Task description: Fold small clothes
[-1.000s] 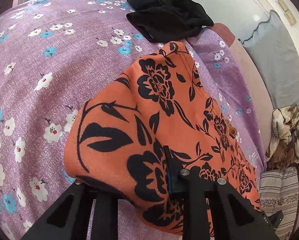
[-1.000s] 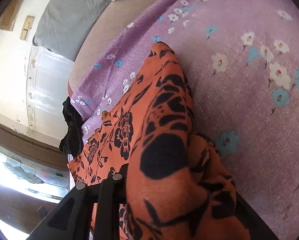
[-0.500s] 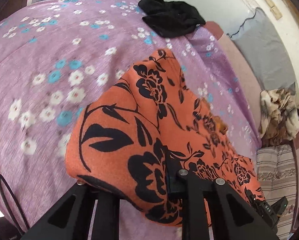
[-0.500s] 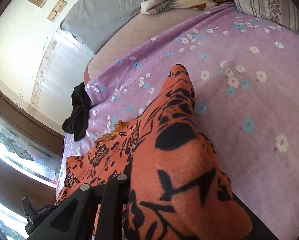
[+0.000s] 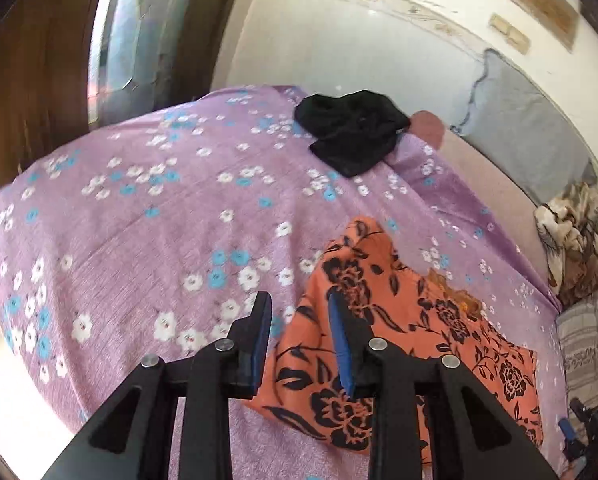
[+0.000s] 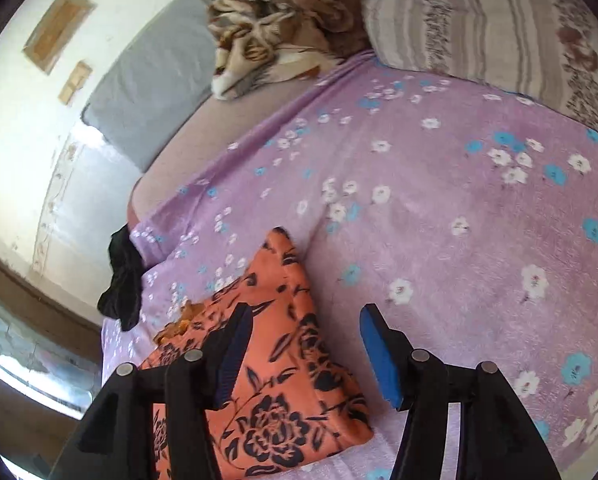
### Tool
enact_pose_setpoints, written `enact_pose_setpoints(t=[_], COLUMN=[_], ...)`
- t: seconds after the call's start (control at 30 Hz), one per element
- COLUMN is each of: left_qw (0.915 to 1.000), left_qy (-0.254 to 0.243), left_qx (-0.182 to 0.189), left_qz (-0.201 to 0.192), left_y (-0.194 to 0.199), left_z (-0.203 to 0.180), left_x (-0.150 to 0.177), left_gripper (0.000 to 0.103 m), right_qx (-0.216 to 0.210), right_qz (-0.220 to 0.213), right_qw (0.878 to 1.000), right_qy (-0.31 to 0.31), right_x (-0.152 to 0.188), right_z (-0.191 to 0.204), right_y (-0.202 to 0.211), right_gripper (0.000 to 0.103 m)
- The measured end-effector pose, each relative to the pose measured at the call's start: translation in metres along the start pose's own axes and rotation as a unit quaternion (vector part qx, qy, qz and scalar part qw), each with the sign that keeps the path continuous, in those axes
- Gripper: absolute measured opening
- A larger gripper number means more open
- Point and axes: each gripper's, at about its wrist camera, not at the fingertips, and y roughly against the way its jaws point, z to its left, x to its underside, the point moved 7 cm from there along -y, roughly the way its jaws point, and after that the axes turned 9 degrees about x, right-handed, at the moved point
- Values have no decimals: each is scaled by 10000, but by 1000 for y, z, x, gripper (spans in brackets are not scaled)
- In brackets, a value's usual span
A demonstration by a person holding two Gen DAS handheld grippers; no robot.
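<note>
An orange garment with a black flower print [image 5: 411, 332] lies flat on the purple flowered bedspread [image 5: 147, 220]; it also shows in the right wrist view [image 6: 283, 380]. My left gripper [image 5: 299, 320] is open and empty, raised above the garment's left edge. My right gripper [image 6: 305, 332] is open and empty, raised above the garment's right edge. A black garment [image 5: 351, 136] lies crumpled at the far corner of the bed; it shows at the left in the right wrist view [image 6: 123, 280].
A grey pillow [image 5: 527, 140] leans on the wall. A brown patterned blanket [image 6: 275, 20] and a striped pillow [image 6: 479, 20] lie at the head of the bed. A window [image 5: 139, 32] is at the far left.
Both grippers have let go of the orange garment and opened. They have lifted up and back, and the garment now lies flat on the bedspread.
</note>
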Motion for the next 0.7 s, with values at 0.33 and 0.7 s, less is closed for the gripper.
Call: enact_pose_setpoints(t=[0.33, 0.7], left_qw=[9874, 9872], left_qy=[-445, -72], left_qx=[-491, -814], left_qz=[1440, 1367], left_y=[-73, -66], left_z=[-4, 22], left_x=[43, 50], left_gripper=[34, 40], right_qx=[535, -1282], right_qz=[1019, 1963], right_qw=[9856, 9253], right_qy=[1240, 2980], right_x=[45, 119], right_z=[46, 293], right_y=[-71, -149], right_gripper=[37, 37])
